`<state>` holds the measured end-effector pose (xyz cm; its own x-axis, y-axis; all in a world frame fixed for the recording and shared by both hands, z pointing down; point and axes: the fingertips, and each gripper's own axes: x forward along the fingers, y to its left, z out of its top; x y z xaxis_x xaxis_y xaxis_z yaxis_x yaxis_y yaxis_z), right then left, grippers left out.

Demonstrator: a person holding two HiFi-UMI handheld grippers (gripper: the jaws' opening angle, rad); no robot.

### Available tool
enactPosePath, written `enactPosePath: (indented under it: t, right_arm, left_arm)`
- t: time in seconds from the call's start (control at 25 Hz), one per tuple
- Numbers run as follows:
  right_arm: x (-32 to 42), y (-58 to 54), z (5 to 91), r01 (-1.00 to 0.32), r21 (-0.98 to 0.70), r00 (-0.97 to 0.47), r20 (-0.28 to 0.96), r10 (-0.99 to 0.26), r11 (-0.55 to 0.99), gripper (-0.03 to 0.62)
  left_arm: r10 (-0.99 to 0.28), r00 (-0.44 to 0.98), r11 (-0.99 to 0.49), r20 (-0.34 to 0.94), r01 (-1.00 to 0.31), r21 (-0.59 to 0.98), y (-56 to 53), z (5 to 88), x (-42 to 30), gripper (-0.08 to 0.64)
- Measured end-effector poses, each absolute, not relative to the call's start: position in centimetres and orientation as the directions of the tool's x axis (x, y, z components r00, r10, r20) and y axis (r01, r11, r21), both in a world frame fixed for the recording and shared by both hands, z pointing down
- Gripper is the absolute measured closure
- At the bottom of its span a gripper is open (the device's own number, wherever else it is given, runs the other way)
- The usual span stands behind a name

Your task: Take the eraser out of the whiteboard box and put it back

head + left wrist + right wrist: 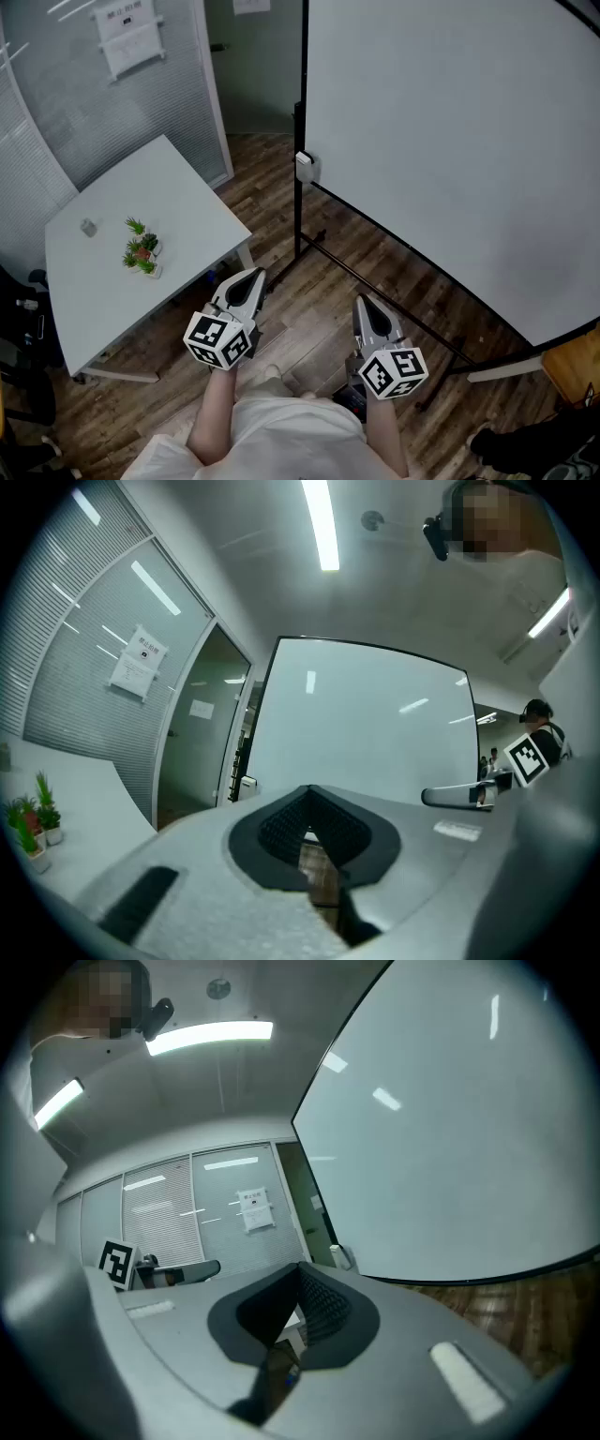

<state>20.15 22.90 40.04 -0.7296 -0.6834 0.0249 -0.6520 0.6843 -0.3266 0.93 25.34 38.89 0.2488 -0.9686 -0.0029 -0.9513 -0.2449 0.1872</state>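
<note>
A small white box (305, 167) hangs on the left edge of the big whiteboard (450, 141). No eraser can be made out in it from here. My left gripper (253, 278) and right gripper (363, 304) are held side by side close to my body, well short of the box, both shut and holding nothing. In the left gripper view the box (247, 783) shows small beside the whiteboard (366, 724), beyond the closed left gripper (309, 799). The right gripper view has the box (342, 1256) just past the closed right gripper (300, 1274).
A white table (103, 291) stands at the left with small potted plants (141, 249) and a little grey object (88, 227). The whiteboard's black stand leg (309, 246) and frame run across the wooden floor ahead. Glass walls with blinds are behind the table.
</note>
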Motion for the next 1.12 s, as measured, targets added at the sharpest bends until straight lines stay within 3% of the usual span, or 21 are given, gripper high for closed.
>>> enactPosePath:
  t: [0.4,0.6,0.64,0.68,0.72,0.84,1.12]
  right_arm:
    - [18.7,24.3,39.9,-0.619,-0.329,-0.755,-0.003,-0.656,0.713,0.581]
    - [18.5,24.0,40.4,-0.667,-0.269,-0.725,0.021,-0.688,0.695,0.574]
    - [18.2,23.9,40.7,-0.668,-0.253,-0.73,0.04,-0.682,0.7,0.461]
    - [17.9,23.9,40.9,-0.666,-0.241,-0.736,0.06,-0.674,0.706,0.353]
    - [17.7,23.9,41.1,-0.666,-0.233,-0.739,0.074,-0.67,0.709,0.297]
    - [17.5,23.7,41.0,-0.67,-0.219,-0.737,0.075,-0.672,0.71,0.267]
    - [15.9,22.0,40.6,-0.643,-0.234,-0.759,0.064,-0.648,0.729,0.264]
  left_arm:
    - [-0.967,0.255,-0.249,0.008,-0.951,0.185,26.6,39.5,0.4,0.557]
    - [-0.967,0.255,-0.242,0.027,-0.944,0.223,26.6,40.2,-0.4,0.557]
    - [-0.964,0.264,-0.25,0.028,-0.94,0.233,26.4,40.3,-0.3,0.524]
    - [-0.96,0.28,-0.265,0.028,-0.934,0.241,26.1,40.4,-0.1,0.323]
    - [-0.955,0.296,-0.28,0.03,-0.929,0.243,25.9,40.5,0.2,0.157]
    - [-0.947,0.314,-0.298,0.073,-0.939,0.173,25.4,40.8,1.1,0.101]
    - [-0.949,0.3,-0.283,0.1,-0.947,0.152,24.5,41.2,0.2,0.101]
